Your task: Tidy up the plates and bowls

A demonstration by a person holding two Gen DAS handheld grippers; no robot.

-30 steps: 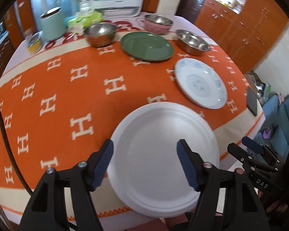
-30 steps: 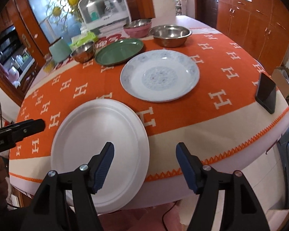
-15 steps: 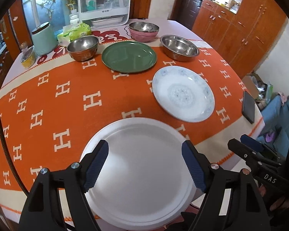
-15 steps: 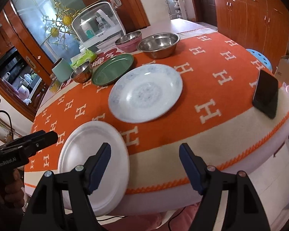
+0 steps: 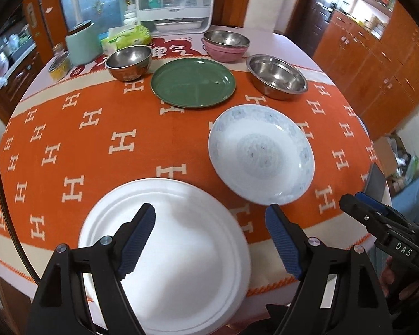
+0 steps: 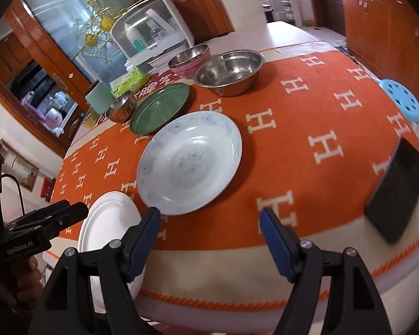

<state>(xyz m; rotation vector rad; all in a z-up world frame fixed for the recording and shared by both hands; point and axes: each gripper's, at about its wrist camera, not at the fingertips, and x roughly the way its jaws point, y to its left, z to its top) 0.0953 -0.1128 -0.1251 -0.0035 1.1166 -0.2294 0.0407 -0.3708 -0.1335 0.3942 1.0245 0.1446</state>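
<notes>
A plain white plate (image 5: 176, 251) lies at the near edge of the orange cloth, overhanging it slightly. My left gripper (image 5: 211, 223) hovers over its right half, its jaws opening, touching nothing. A blue-patterned white plate (image 6: 190, 162) sits right of it, further in. My right gripper (image 6: 209, 223) stands open just in front of that plate's near rim, empty. Behind are a green plate (image 5: 192, 82), a small steel bowl (image 5: 130, 61), a wide steel bowl (image 5: 278, 76) and a steel bowl nested in a pink bowl (image 5: 226, 46).
A black phone (image 6: 396, 192) lies near the table's right edge. At the back stand a white dish-dryer box (image 5: 176, 2), a tissue pack (image 5: 125, 39), a mint canister (image 5: 81, 44) and a small jar (image 5: 59, 65). A blue stool (image 6: 402, 100) stands beyond the table.
Both grippers have drawn back and shifted right along the near edge. The left jaws have spread wider over the white plate. The right gripper has left the white plate and now faces the patterned plate.
</notes>
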